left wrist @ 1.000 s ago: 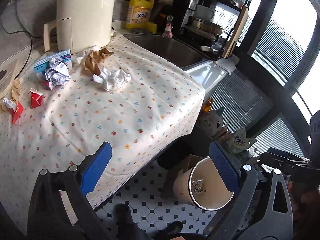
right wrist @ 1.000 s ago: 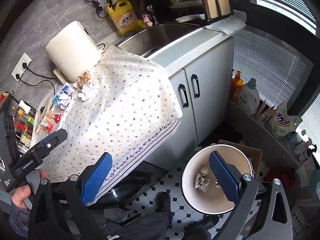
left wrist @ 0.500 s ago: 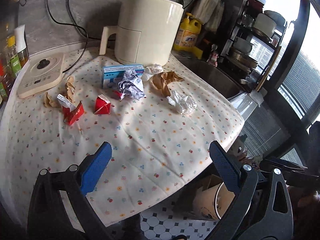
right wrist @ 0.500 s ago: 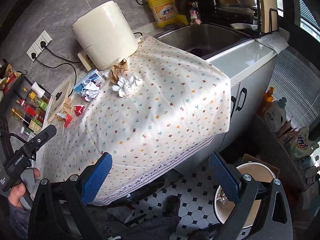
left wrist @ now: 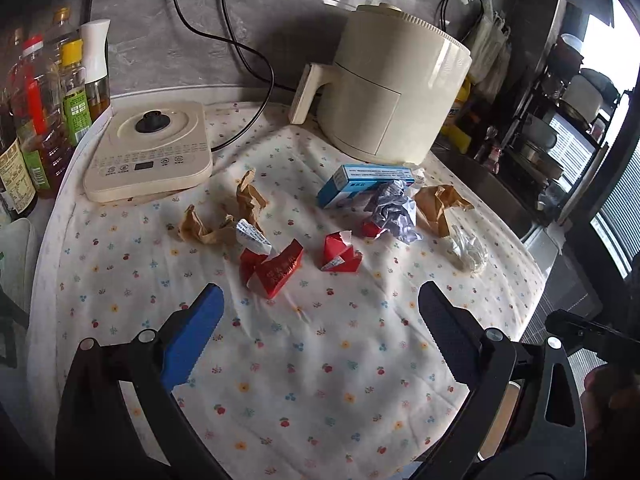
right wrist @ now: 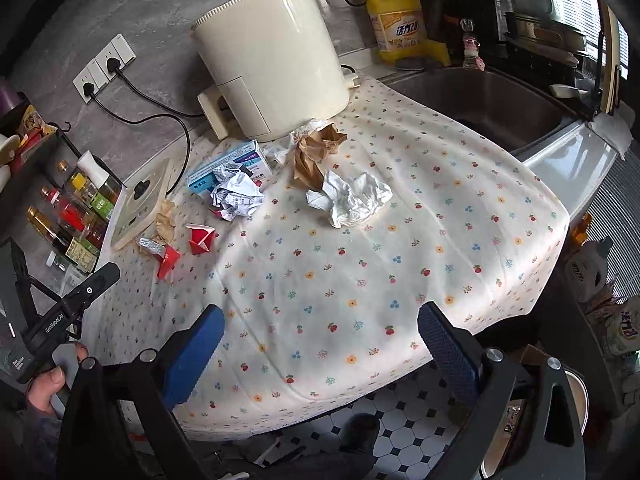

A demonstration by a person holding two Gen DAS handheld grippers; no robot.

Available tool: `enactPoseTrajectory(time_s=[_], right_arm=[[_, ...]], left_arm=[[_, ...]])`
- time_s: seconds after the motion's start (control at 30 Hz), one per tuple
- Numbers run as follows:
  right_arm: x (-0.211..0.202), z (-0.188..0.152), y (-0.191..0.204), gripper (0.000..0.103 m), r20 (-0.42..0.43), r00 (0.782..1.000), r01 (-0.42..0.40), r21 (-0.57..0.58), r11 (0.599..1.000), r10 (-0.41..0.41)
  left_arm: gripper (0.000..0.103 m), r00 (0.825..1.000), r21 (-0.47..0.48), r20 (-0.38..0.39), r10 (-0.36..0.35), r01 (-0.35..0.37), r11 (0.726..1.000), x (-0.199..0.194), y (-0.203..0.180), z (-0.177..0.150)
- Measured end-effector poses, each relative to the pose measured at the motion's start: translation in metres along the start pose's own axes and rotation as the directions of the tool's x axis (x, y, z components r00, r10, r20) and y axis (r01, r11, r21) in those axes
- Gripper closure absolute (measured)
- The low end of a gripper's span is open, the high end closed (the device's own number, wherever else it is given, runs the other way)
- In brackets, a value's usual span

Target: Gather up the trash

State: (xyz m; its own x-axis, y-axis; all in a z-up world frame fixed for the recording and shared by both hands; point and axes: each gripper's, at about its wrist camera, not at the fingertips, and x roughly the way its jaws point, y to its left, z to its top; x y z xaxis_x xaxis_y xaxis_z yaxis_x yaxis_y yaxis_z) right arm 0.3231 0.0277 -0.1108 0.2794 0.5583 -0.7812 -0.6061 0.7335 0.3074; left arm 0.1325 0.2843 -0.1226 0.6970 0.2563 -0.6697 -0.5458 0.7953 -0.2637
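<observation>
With both tools empty and their jaws spread wide, I read my left gripper as the nearer one: the torn red wrapper lies on the flowered cloth just ahead of its gap and a touch left of centre, long axis slanting up to the right. My right gripper hangs near the table edge, the crumpled white tissue well ahead of it. I think a bin rim shows at lower right.
</observation>
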Motion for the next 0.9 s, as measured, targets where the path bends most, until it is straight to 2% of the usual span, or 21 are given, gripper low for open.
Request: enactPoseTrajectory(time_s=[0.1, 0.27, 0.67, 0.7, 0.73, 0.77, 0.8, 0.9], right_arm=[[0.013, 0.006, 0.015, 0.010, -0.010, 1.000, -0.006, -0.015, 1.000, 0.006], [0.035, 0.017, 0.034, 0.016, -0.038, 0.999, -0.009, -0.031, 0.999, 0.008], [0.065, 0.032, 0.059, 0.018, -0.080, 0.997, 0.006, -0.060, 0.998, -0.011], [0.067, 0.033, 0.060, 0.018, -0.083, 0.997, 0.005, -0.061, 0.998, -0.010], [0.070, 0.034, 0.062, 0.018, -0.085, 0.996, 0.003, -0.064, 0.998, -0.008], [0.073, 0.035, 0.064, 0.018, -0.087, 0.996, 0.000, -0.068, 0.998, -0.006], [0.076, 0.037, 0.066, 0.020, -0.090, 0.996, -0.005, -0.071, 0.997, -0.001], [0.088, 0.039, 0.075, 0.029, -0.113, 0.993, -0.028, -0.080, 0.996, 0.019]], left_arm=[[0.009, 1.000, -0.009, -0.007, -0.004, 0.004, 1.000, 0.011, 0.016, 0.006], [0.020, 0.999, -0.021, -0.042, -0.008, 0.008, 1.000, 0.037, 0.034, 0.014], [0.021, 0.989, 0.072, -0.146, 0.014, -0.004, 0.997, 0.100, 0.037, 0.022], [0.025, 0.988, 0.085, -0.155, 0.013, 0.000, 0.996, 0.103, 0.036, 0.021], [0.035, 0.988, 0.109, -0.151, 0.029, -0.013, 0.994, 0.104, 0.033, 0.019], [0.055, 0.988, 0.133, -0.149, 0.036, -0.016, 0.991, 0.104, 0.030, 0.017], [0.055, 0.988, 0.150, -0.147, 0.037, -0.015, 0.989, 0.103, 0.029, 0.017], [0.061, 0.990, 0.134, -0.142, -0.019, 0.038, 0.990, 0.095, 0.030, 0.017]])
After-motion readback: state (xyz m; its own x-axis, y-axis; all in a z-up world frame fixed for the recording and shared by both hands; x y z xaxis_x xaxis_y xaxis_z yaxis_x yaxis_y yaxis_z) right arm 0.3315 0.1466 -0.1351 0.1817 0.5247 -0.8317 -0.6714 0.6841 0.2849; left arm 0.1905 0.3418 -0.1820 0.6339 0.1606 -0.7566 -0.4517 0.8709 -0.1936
